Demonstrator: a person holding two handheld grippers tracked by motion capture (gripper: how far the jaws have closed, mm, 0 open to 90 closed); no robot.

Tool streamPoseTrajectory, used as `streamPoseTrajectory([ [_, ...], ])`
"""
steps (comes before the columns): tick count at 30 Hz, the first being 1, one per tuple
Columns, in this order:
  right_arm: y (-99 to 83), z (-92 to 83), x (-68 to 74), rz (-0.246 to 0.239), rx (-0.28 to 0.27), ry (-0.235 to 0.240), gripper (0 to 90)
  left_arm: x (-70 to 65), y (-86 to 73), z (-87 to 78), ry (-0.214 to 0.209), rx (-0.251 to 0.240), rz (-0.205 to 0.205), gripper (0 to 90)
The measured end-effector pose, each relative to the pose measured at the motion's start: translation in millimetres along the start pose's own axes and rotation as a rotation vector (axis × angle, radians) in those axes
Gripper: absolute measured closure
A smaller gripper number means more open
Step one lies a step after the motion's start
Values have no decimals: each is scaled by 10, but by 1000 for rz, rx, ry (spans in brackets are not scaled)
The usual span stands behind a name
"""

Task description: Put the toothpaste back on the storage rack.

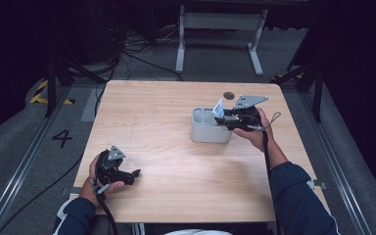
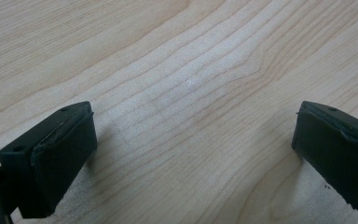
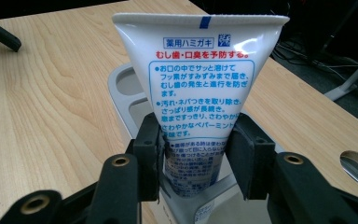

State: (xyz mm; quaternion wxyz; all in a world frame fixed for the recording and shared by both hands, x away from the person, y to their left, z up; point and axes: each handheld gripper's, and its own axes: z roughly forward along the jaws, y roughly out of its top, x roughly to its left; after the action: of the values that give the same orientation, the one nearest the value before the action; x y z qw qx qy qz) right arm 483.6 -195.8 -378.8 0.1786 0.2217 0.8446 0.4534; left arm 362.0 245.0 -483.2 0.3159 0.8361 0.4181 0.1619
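Observation:
A white toothpaste tube (image 3: 200,70) with blue and red print stands upright, crimped end up, in a light grey compartmented holder (image 3: 121,88). My right gripper (image 3: 193,154) is shut on the tube's lower half, a pad on each side. In the high view the tube (image 1: 219,108) rises from the right end of the holder (image 1: 208,132), with the right gripper (image 1: 221,119) coming in from the right. My left gripper (image 1: 136,176) rests low at the table's front left. Its jaws stand wide open over bare wood (image 2: 193,154).
The wooden table (image 1: 166,112) has a round cable hole (image 1: 229,95) just behind the holder. Cables and a white stand's legs (image 1: 220,44) lie on the floor beyond the far edge. Black tripod legs flank the table.

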Motion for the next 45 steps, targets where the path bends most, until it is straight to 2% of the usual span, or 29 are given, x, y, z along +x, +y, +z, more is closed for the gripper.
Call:
streamPoseTrajectory([
  [15, 10, -26, -1, -2, 5, 9, 562, 0, 0, 0, 0, 0, 0, 2],
  [19, 16, -63, -7, 9, -5, -6, 562, 0, 0, 0, 0, 0, 0, 3],
  [35, -20, -184, -5, 12, 3, -35, 459, -3, -3, -1, 0, -2, -2, 4],
  [38, -26, -215, 12, 0, 26, -49, 430, -2, -3, -1, 0, -1, -2, 5],
  [45, -38, -275, 21, -10, 34, -88, 389, -2, -2, -1, 0, -1, -1, 4],
])
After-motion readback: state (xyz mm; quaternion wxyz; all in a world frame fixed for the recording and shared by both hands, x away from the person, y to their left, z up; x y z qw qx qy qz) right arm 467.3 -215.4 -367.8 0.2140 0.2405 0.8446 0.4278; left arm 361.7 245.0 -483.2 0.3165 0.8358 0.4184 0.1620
